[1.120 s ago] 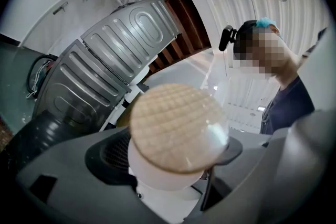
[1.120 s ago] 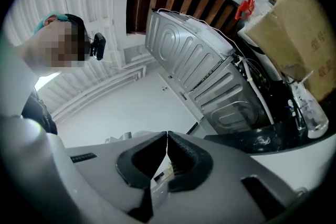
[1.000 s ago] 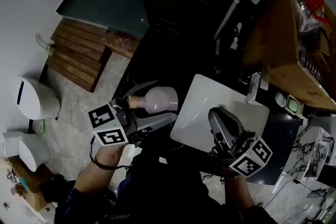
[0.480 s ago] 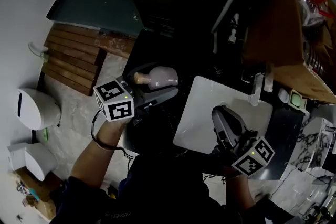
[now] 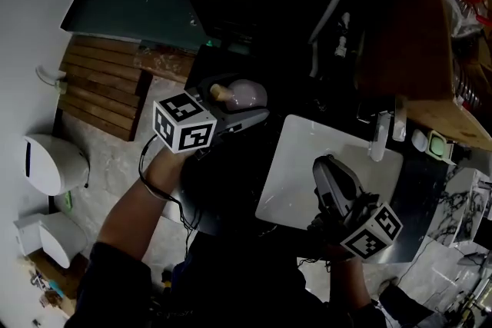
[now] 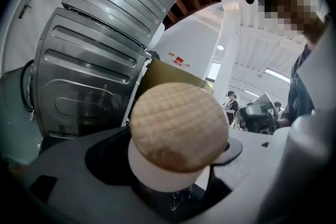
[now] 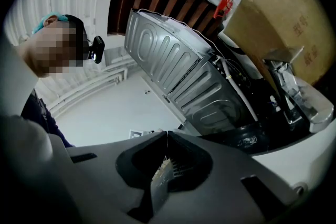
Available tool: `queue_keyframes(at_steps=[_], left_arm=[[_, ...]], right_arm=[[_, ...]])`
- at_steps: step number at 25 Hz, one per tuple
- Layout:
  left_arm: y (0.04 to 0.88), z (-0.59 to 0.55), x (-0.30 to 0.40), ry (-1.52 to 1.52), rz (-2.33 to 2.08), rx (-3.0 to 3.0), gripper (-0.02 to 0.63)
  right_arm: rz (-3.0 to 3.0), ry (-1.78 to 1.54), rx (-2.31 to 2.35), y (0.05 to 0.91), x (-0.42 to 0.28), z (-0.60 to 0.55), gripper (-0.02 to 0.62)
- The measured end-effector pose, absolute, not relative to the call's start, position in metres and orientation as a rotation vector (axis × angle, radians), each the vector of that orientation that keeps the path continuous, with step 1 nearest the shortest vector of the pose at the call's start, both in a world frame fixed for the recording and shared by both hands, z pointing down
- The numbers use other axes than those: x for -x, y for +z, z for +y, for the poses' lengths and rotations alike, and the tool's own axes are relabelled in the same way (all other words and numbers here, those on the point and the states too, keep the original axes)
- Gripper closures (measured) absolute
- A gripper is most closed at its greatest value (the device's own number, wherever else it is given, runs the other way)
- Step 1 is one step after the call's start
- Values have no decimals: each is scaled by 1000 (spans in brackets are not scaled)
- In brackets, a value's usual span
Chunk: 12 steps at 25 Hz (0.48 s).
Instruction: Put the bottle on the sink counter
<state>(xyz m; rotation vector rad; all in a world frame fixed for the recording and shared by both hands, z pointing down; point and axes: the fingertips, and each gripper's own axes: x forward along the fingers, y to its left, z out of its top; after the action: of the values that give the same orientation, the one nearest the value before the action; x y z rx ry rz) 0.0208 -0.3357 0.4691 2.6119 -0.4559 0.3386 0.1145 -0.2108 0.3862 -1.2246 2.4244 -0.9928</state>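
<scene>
We've got the bottle [image 5: 246,94] clamped in the left gripper [image 5: 238,107]. It lies almost flat along the jaws, cork [image 6: 177,124] end back at the gripper's camera and fat body pointing away, just off the back-left corner of the white sink [image 5: 296,165]. Our left arm reaches forward over the dark counter [image 5: 419,188], so we reckon 1 wrist tilt stands it up, while the right gripper [image 5: 327,167] hangs pinched together and empty over the basin.

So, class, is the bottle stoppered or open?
Stoppered. A tan cork plugs the white neck of the bottle in the left gripper view, and it shows at the bottle's end in the head view.
</scene>
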Motion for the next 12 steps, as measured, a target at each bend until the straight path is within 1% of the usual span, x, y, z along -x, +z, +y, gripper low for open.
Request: queue_keyframes(at_steps=[12], left_arm=[[515, -371, -47, 640, -492, -2637, 207]], right_arm=[[2392, -1041, 1243, 404, -120, -219, 569]])
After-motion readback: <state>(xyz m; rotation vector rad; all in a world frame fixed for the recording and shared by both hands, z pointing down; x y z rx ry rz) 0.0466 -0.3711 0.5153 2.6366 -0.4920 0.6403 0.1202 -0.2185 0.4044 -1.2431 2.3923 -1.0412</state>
